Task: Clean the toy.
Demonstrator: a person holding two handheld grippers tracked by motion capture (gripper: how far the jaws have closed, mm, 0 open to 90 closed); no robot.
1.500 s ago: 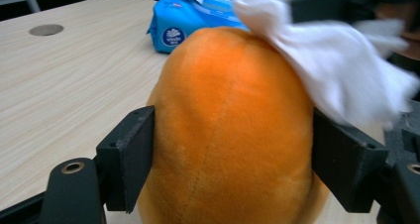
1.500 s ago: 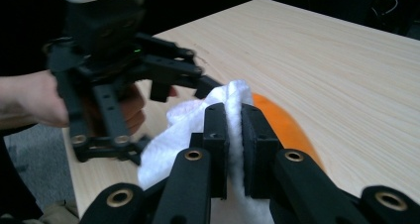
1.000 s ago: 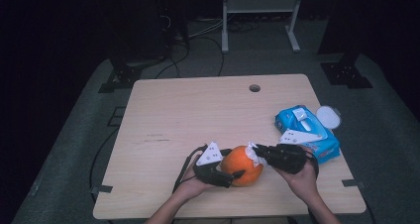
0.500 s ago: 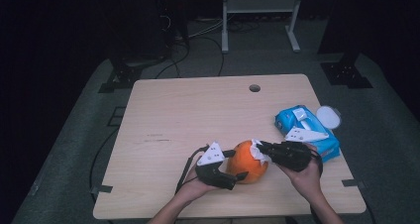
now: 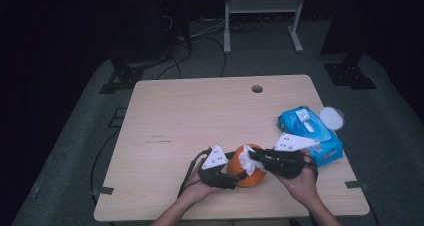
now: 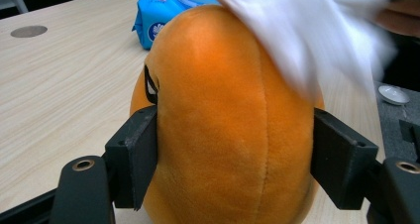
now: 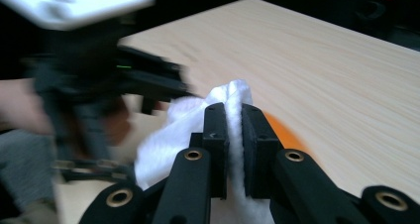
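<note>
An orange plush toy [image 5: 251, 177] [image 6: 233, 120] rests near the front edge of the wooden table [image 5: 200, 116]. My left gripper [image 5: 239, 172] [image 6: 233, 154] is shut on it, a pad pressing into each flank; its jaws have just been closing around the toy. My right gripper [image 5: 253, 156] [image 7: 234, 116] is shut on a white wipe [image 5: 245, 160] [image 7: 168, 135], which lies against the top of the toy. In the right gripper view a bit of the orange toy [image 7: 280, 133] peeks out behind the jaws, and the left gripper [image 7: 148, 80] is blurred beyond.
A blue pack of wipes [image 5: 310, 131] [image 6: 163, 16] lies at the table's right edge, just behind my right hand. A round white lid [image 5: 331, 118] sits beside it. A cable hole [image 5: 257, 89] marks the far side of the tabletop.
The right gripper with the wipe has shifted slightly across the top of the toy. The left gripper's jaws have drawn in against the toy; the toy stays in place.
</note>
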